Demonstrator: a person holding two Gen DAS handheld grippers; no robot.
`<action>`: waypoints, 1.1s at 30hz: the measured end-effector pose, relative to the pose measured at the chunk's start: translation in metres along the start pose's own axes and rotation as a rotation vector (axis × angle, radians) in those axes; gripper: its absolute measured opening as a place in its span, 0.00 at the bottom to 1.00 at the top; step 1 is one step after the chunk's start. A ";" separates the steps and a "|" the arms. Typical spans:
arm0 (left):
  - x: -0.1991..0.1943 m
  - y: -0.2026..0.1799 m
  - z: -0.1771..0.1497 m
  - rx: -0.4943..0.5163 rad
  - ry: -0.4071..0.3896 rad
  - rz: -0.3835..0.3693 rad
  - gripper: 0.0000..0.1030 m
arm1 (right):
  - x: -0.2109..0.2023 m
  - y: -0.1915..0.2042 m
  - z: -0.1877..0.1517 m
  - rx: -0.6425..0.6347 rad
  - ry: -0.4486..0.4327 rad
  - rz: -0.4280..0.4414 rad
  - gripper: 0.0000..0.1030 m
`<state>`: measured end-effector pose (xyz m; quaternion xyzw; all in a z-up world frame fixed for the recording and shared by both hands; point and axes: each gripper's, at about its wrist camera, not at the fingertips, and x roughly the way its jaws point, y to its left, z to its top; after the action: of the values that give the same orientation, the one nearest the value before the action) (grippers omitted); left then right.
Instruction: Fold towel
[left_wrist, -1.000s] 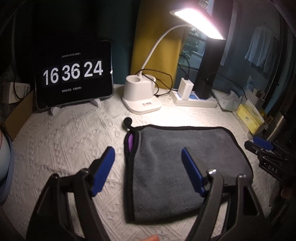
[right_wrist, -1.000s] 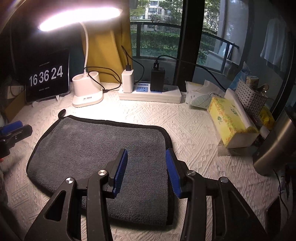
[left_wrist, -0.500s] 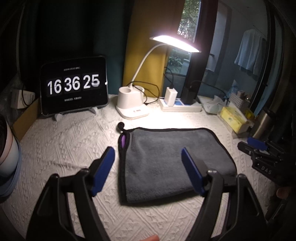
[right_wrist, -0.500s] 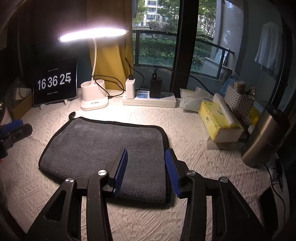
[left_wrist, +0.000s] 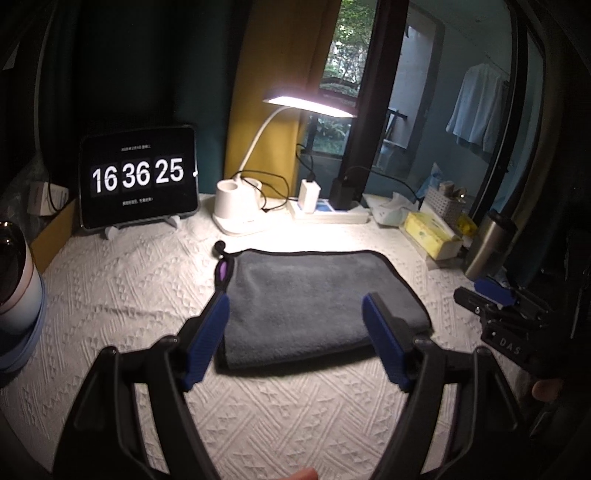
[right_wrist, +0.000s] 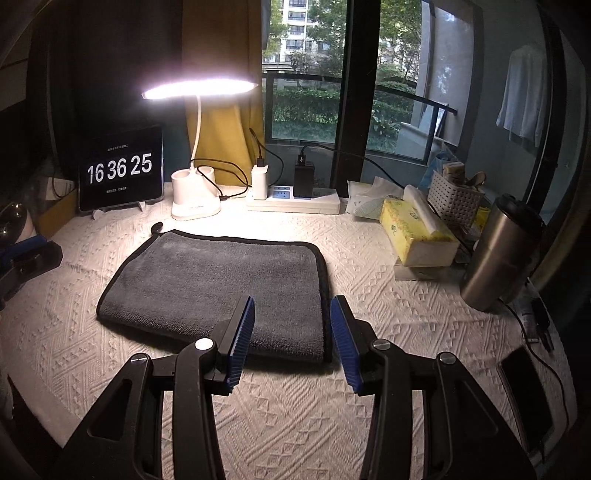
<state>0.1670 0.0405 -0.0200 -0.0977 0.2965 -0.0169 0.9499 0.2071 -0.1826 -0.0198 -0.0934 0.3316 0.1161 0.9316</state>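
Two grippers hover above a grey towel (right_wrist: 218, 284) lying folded flat on the white-clothed bench (right_wrist: 369, 295). Its long axis runs left to right, with a small hanging loop (left_wrist: 220, 246) at the far-left corner. The left gripper (left_wrist: 295, 332) has its fingers spread wide, holding nothing. The right gripper (right_wrist: 291, 332) has its fingers parted, also holding nothing. Behind the towel stand a lit lamp (right_wrist: 195, 199), clock tablet (right_wrist: 120, 170) and power strip (right_wrist: 295, 201); a tissue box (right_wrist: 413, 232) and steel tumbler (right_wrist: 495, 254) sit to its right.

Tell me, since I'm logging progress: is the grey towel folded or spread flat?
Folded: the grey black-edged towel shows a rounded doubled edge nearest the camera and a purple underside peeking at one corner.
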 end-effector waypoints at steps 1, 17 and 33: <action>-0.002 -0.001 -0.001 -0.002 0.003 -0.001 0.73 | -0.003 0.000 -0.002 0.001 -0.003 -0.002 0.44; -0.044 -0.013 -0.017 0.014 -0.024 -0.026 0.73 | -0.054 0.005 -0.017 0.004 -0.061 -0.016 0.44; -0.095 -0.027 -0.039 0.047 -0.119 -0.014 0.73 | -0.108 0.012 -0.036 0.005 -0.129 -0.013 0.44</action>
<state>0.0673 0.0161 0.0075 -0.0785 0.2385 -0.0246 0.9677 0.1009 -0.1971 0.0207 -0.0857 0.2708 0.1152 0.9519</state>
